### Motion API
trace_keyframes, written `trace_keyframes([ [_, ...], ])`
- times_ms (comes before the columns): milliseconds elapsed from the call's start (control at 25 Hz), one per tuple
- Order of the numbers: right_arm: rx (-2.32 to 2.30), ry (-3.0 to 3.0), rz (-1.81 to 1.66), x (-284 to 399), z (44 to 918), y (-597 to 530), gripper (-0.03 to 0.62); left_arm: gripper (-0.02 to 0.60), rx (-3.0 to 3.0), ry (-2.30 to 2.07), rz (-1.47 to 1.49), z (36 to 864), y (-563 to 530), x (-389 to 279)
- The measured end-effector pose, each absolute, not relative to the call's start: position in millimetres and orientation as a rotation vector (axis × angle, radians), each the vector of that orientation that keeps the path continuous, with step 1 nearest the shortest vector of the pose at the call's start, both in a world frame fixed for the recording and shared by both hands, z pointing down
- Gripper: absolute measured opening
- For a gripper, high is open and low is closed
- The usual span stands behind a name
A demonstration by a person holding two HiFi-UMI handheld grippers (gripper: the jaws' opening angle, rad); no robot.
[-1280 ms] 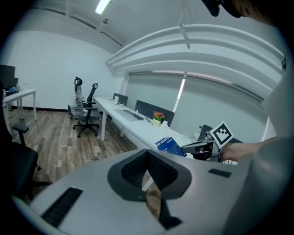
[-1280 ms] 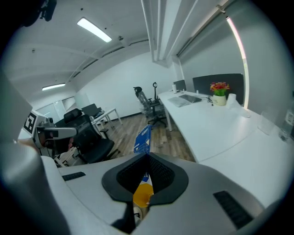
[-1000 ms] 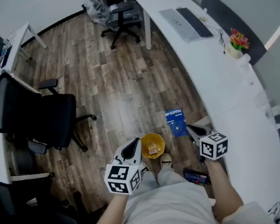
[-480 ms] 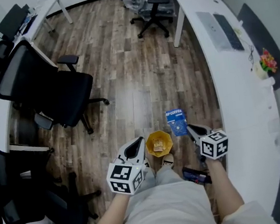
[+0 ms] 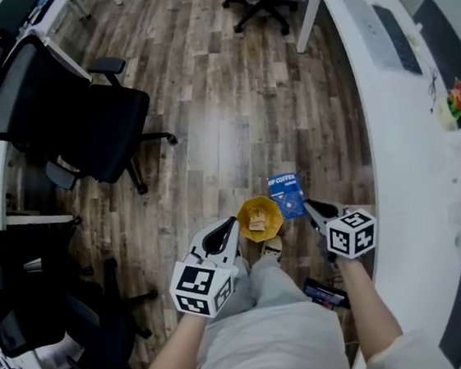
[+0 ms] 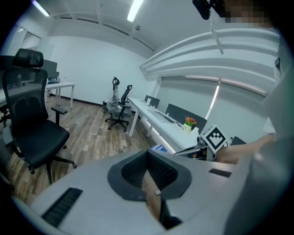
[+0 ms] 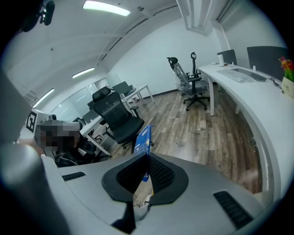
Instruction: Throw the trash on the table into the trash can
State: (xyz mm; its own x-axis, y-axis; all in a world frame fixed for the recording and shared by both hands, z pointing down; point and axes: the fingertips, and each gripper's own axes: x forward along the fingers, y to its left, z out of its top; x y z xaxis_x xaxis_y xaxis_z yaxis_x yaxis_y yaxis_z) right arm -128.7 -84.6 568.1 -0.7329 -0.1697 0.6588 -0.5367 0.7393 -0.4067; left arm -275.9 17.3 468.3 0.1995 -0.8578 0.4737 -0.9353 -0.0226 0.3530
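Though still gripped, packet (image 5: 286, 195) nearer trash can (image 5: 275, 215).

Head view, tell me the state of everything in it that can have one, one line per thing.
Left gripper: shut, nothing between its jaws.
Right gripper: shut on the blue flat coffee packet.
Blue flat coffee packet: held beside the can, not yet in it.
Yellow plastic trash can: upright, open-topped, some trash inside.
Black office chair: upright, empty.
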Motion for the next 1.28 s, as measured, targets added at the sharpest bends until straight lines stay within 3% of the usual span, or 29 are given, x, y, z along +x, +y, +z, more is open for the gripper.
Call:
trace_keyframes([
  [560, 0.46, -2.205, 0.811, -137, 702, -64, 0.038, 0.0, 1.826, -1.596, 0.22, 578, 11, -294],
  [1280, 0.447, -1.998, 0.851, -131, 947, -30, 0.038, 0.0, 1.814, -1.496, 0.269, 759, 18, -272],
])
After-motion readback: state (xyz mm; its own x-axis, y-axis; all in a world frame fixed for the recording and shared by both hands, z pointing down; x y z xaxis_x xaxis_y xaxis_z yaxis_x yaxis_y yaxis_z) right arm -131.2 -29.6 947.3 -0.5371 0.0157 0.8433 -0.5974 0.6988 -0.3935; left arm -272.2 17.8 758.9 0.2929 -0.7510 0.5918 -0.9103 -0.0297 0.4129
